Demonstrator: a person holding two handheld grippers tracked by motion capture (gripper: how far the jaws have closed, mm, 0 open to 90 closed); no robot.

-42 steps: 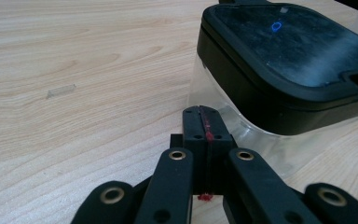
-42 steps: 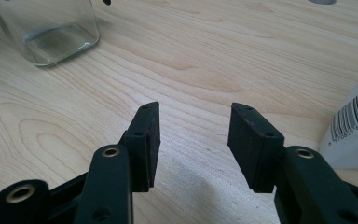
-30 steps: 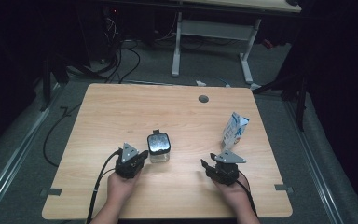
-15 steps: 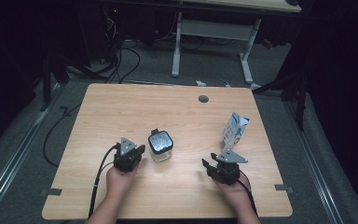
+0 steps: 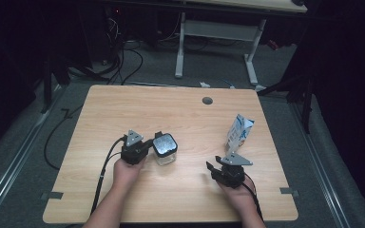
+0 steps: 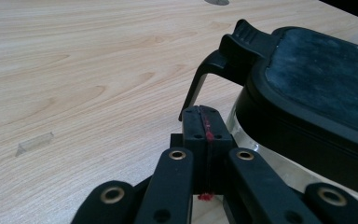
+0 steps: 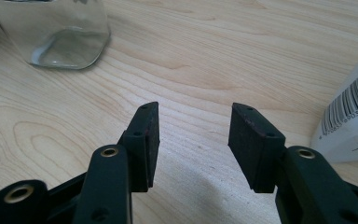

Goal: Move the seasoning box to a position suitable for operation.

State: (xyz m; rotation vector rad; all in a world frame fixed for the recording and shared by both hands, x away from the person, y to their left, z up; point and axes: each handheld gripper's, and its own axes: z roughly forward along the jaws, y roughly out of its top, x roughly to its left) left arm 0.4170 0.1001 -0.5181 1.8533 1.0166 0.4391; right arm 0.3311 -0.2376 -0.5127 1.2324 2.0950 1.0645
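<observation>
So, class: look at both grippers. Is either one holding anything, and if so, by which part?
Neither holds anything. The left gripper is shut on nothing beside the jar, just under its lid's latch. The right gripper is open over bare table.

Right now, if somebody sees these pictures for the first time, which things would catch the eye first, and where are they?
Probably the glass jar with a black lid, standing near the middle of the wooden table, with the left gripper shut tight beside its lid latch. Next, the white and blue carton standing upright toward the right side, just beyond the right gripper, whose jaws are open over bare wood.
</observation>
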